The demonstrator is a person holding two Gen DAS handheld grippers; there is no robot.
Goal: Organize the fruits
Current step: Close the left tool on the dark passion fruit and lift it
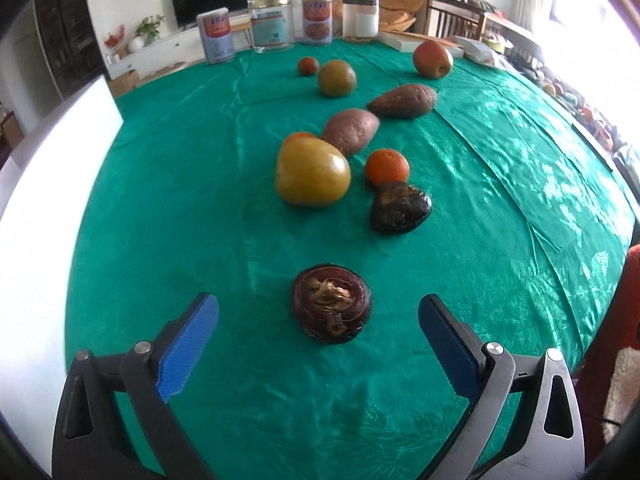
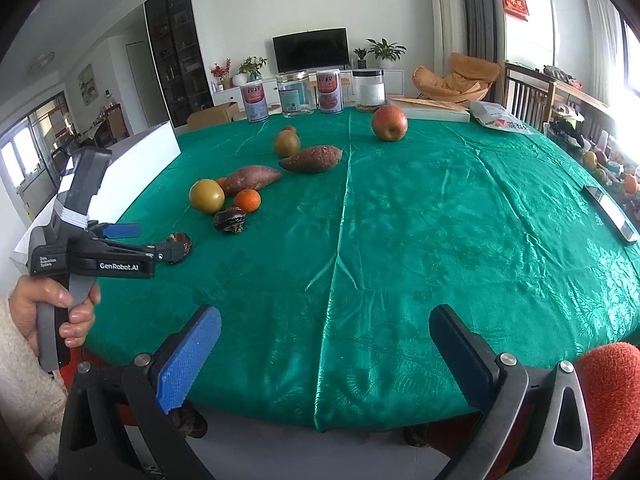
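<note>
A dark brown round fruit [image 1: 331, 304] [image 2: 182, 242] lies on the green cloth between the blue pads of my left gripper [image 1: 320, 308] [image 2: 160, 242], which is open and does not touch it. Behind it lie a second dark fruit [image 1: 400, 208], a tangerine [image 1: 387, 167], a yellow apple [image 1: 312, 172], two sweet potatoes [image 1: 350, 130] [image 1: 402, 100], a greenish fruit [image 1: 337, 78], a small orange fruit [image 1: 308, 66] and a red apple [image 1: 432, 60]. My right gripper [image 2: 325, 320] stands open over the table's near edge, holding nothing.
Cans and jars [image 1: 272, 24] line the far edge of the table [image 2: 440, 220]. A white board [image 1: 52, 160] stands at the left side. A flat box [image 2: 428, 108], a bag [image 2: 500, 118] and a slim dark device [image 2: 608, 212] lie on the right.
</note>
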